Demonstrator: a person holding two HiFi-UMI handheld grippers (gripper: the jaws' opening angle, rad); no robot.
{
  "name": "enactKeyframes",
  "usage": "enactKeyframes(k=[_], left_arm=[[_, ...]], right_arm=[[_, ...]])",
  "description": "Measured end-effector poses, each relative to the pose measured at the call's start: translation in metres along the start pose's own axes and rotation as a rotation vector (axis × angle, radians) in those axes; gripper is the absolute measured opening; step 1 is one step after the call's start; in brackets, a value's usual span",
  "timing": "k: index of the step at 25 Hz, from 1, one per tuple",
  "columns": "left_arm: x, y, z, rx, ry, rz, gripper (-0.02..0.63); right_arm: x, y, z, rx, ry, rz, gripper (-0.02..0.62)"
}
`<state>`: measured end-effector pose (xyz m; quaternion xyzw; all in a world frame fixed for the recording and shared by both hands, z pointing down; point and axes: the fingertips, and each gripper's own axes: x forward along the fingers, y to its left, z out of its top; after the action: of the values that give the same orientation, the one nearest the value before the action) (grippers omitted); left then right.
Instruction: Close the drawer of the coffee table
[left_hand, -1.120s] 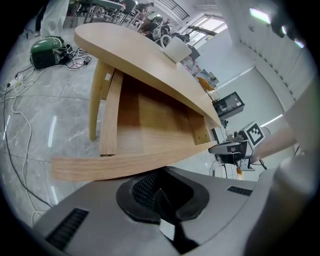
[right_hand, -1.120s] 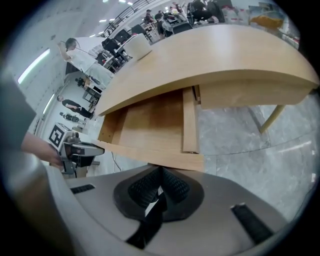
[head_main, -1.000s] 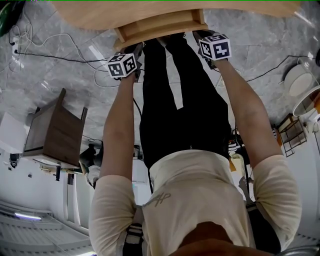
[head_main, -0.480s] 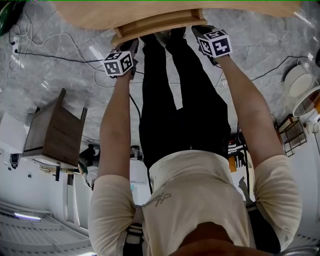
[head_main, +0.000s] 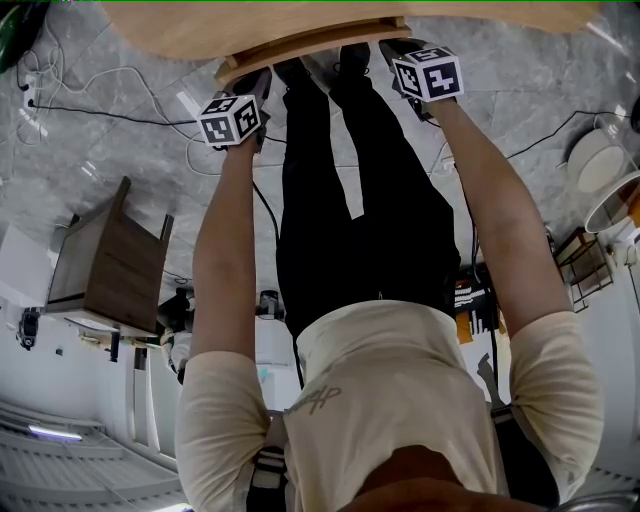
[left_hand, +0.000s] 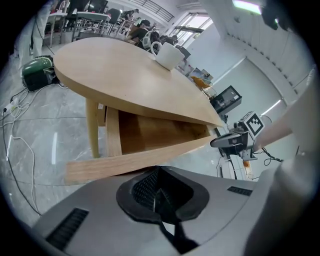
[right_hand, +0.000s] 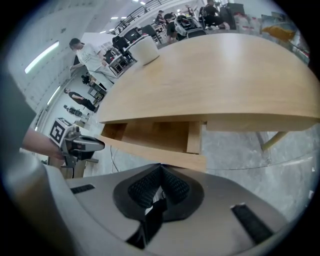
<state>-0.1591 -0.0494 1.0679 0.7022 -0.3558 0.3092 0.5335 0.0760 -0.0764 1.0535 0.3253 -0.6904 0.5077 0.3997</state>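
Head view: the partly open drawer (head_main: 310, 42) sits under the tabletop (head_main: 220, 22). The left gripper (head_main: 257, 87) and right gripper (head_main: 397, 50), jaws together, press against its front, one at each end.

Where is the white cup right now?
In the left gripper view, the white cup stands on top of the coffee table, near its far edge, well behind the open drawer.

The drawer (head_main: 300, 45) juts from under the coffee table (head_main: 250, 22) toward you. In front of the table, your left gripper (head_main: 255, 90) is at the drawer front's left end and your right gripper (head_main: 405, 58) at its right end. A mug (left_hand: 167, 54) stands on the table near its far edge. A cabinet (head_main: 110, 265) stands left of the table, nearer you.
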Motion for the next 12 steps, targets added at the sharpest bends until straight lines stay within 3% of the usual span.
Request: enactKeyframes(k=[12], left_arm=[[0.003,0.008,0.025,0.017,-0.001,0.014,0.005]], right_arm=[[0.002,-0.003,0.024,-0.035,-0.002,0.015,-0.003]])
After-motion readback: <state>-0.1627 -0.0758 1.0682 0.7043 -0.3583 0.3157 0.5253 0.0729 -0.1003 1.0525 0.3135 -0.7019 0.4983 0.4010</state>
